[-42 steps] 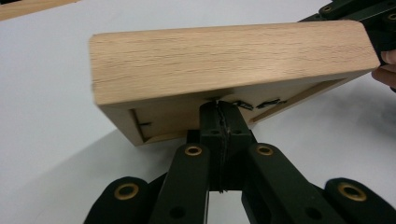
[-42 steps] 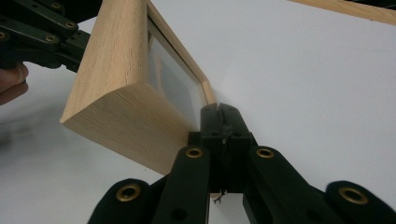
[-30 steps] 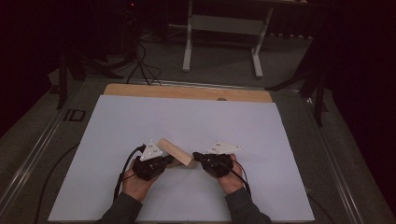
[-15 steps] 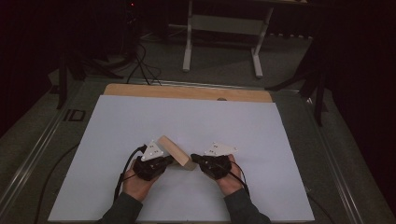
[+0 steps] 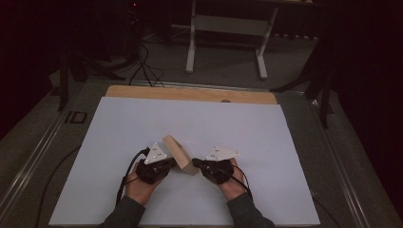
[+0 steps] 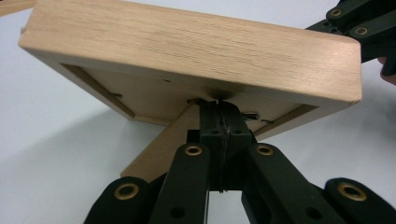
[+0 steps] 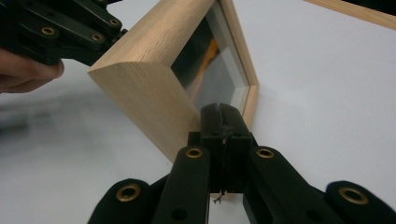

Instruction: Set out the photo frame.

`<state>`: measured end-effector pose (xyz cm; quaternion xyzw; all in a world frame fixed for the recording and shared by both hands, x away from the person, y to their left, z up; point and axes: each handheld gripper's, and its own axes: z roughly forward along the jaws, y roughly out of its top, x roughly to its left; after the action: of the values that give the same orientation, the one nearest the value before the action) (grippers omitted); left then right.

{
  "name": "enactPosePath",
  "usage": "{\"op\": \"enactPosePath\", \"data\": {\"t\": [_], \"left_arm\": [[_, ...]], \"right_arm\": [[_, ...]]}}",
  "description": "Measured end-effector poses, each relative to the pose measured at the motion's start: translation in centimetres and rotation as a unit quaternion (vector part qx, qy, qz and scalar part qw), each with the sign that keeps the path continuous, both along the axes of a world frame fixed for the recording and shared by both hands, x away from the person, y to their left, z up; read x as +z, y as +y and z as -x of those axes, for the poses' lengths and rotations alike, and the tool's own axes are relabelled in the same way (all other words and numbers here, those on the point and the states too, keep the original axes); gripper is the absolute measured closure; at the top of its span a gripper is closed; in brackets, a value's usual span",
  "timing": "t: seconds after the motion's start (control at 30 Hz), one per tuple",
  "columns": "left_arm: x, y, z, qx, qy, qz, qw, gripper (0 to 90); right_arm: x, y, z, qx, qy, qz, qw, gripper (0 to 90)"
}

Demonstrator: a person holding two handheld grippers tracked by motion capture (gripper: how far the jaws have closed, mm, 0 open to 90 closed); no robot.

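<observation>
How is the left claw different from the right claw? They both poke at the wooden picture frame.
The left claw meets the wooden picture frame at its back, by the prop leg; the right claw sits at a front corner, beside the glass. From above, the left claw is at the frame's left side and the right claw at its right side. Both are black, with jaws pressed shut.
</observation>
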<state>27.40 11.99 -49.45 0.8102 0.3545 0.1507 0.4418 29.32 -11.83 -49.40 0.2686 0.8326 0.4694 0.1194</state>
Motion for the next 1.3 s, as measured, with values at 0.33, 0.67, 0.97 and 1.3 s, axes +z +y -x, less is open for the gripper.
{"op": "enactPosePath", "data": {"t": [0.33,0.67,0.97,1.3], "left_arm": [[-0.1,0.1,-0.1,0.004,0.002,-0.002,1.0,89.6],[-0.2,0.2,-0.2,0.01,0.003,0.001,0.9999,89.7],[-0.3,0.6,-0.4,0.014,0.007,0.009,0.9998,89.6],[-0.3,0.7,-0.5,0.017,0.009,0.013,0.9997,89.5]], "right_arm": [[0.0,0.6,0.4,0.013,-0.001,0.003,0.9999,89.4],[-0.1,1.1,0.7,0.021,-0.002,0.004,0.9998,89.5],[-0.1,1.5,1.0,0.027,-0.005,0.004,0.9996,89.5],[-0.2,1.9,1.1,0.029,-0.007,0.003,0.9996,89.4]]}}
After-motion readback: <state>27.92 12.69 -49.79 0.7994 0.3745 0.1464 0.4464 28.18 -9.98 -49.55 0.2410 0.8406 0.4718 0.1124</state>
